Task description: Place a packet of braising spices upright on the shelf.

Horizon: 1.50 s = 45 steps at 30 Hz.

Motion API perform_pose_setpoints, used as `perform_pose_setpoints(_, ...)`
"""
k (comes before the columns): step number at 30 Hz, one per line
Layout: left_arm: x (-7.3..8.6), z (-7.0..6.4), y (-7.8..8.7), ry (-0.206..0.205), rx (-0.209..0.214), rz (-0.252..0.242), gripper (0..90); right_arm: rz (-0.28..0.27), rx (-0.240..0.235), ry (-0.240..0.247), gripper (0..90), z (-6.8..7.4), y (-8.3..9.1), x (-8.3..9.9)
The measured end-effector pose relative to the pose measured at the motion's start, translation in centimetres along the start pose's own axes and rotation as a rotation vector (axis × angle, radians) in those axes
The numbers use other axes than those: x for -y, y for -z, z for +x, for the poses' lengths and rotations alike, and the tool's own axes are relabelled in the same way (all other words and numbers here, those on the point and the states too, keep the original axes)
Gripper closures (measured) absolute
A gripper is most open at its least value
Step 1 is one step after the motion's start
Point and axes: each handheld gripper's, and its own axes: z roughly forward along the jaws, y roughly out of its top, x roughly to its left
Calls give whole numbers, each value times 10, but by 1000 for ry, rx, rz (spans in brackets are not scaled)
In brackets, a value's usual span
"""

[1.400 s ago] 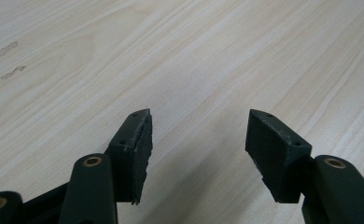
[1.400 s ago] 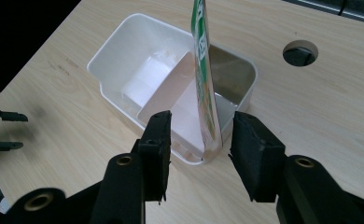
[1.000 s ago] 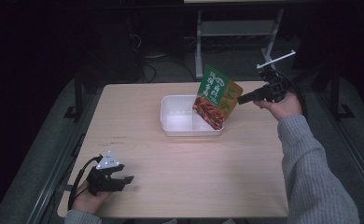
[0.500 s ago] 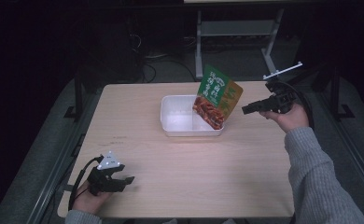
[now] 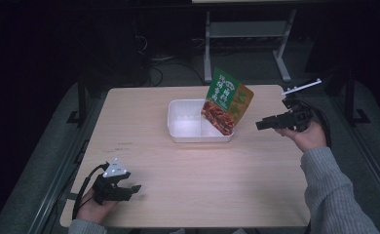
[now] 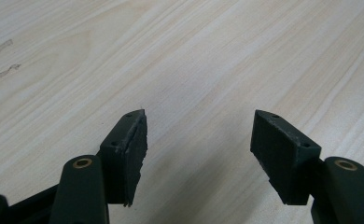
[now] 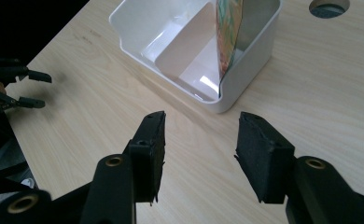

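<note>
A green and orange food pouch [image 5: 225, 101] stands tilted in the right compartment of a white divided tray [image 5: 182, 136], leaning against its right wall; the pouch's edge [image 7: 228, 32] rises from the tray [image 7: 259, 51] in the right gripper view. My right gripper [image 5: 259, 125] hovers open to the right of the tray, apart from the pouch, nothing between its fingers [image 7: 150, 149]. My left gripper [image 5: 134, 188] rests open at the table's near left corner, its fingers [image 6: 129, 150] over bare wood.
The light wooden table [image 5: 188, 165] has a round cable hole [image 7: 328, 6] near the tray. A metal stand [image 5: 246, 34] sits on the dark floor behind the table. The other hand's gripper [image 7: 12, 86] shows far off in the right gripper view.
My right gripper let go of the pouch and drew back to the right and toward the near side. The pouch stays leaning in the tray. The left gripper has not moved.
</note>
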Motion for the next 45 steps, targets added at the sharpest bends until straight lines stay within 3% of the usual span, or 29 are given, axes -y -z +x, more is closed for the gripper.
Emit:
perform_pose_setpoints(22,0,0,-1,10,-7,-3,325,-14,-21,7,433,1,-1,44)
perform_pose_setpoints(45,-1,-2,-2,10,-5,0,319,-6,-55,-2,398,4,-19,91)
